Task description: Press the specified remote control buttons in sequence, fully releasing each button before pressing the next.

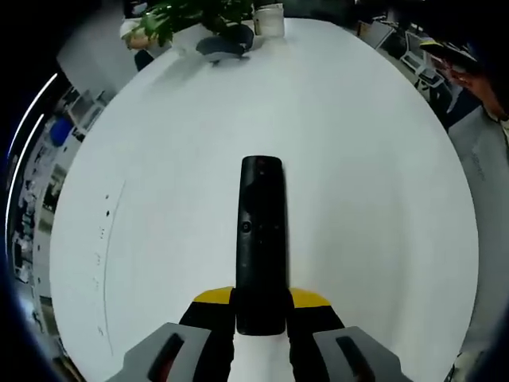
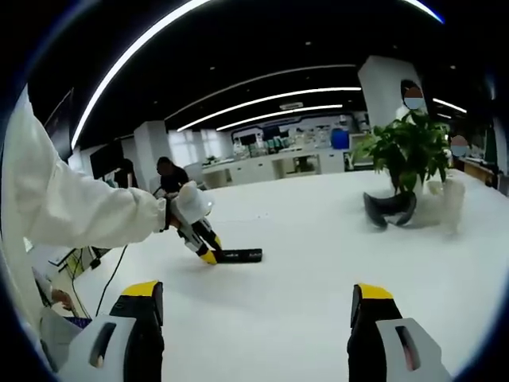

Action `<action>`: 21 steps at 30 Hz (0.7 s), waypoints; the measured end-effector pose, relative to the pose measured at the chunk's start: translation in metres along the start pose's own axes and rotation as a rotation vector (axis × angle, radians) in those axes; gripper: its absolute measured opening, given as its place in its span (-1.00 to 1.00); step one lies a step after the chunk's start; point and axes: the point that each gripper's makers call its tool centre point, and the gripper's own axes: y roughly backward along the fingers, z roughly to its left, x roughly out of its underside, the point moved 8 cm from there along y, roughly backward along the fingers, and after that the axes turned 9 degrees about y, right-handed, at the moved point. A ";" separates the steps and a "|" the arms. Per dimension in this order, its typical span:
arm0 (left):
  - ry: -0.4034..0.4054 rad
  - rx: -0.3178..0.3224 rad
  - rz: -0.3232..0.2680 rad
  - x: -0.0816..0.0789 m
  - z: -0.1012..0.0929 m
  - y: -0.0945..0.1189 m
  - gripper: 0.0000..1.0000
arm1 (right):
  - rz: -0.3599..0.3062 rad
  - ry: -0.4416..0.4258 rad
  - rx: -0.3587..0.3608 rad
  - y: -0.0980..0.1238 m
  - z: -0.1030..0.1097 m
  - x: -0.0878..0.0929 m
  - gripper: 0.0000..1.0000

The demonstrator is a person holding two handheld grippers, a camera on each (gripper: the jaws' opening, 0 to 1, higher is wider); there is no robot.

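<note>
A long black remote control [image 1: 261,239] lies lengthwise on the white table [image 1: 358,183], buttons up. My left gripper [image 1: 261,314] is shut on its near end, the yellow-tipped black fingers [image 1: 208,306] pressed against both sides. In the right gripper view the same remote [image 2: 241,255] shows far off on the table, held by the left gripper [image 2: 203,248] in a white-gloved hand. My right gripper [image 2: 256,318] stands open well above the table and far from the remote, nothing between its yellow-tipped fingers [image 2: 143,306].
A potted green plant [image 2: 407,147] stands on the table beside a dark curved object [image 2: 390,208] and a pale cup [image 1: 269,19]. A person's white sleeve [image 2: 71,203] reaches in from the left. Another person [image 2: 169,177] sits behind the table. Desks lie beyond the table's edge.
</note>
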 end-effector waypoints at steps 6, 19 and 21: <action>0.010 0.007 -0.003 0.001 0.000 0.000 -0.54 | 0.001 0.011 0.003 -0.002 0.001 -0.002 0.96; 0.163 -0.169 -0.056 0.012 0.008 0.021 -0.04 | -0.022 0.018 0.005 0.000 0.004 -0.012 0.98; 0.217 -0.177 -0.090 0.016 0.007 0.030 0.09 | -0.014 0.023 -0.002 0.001 0.006 -0.010 0.98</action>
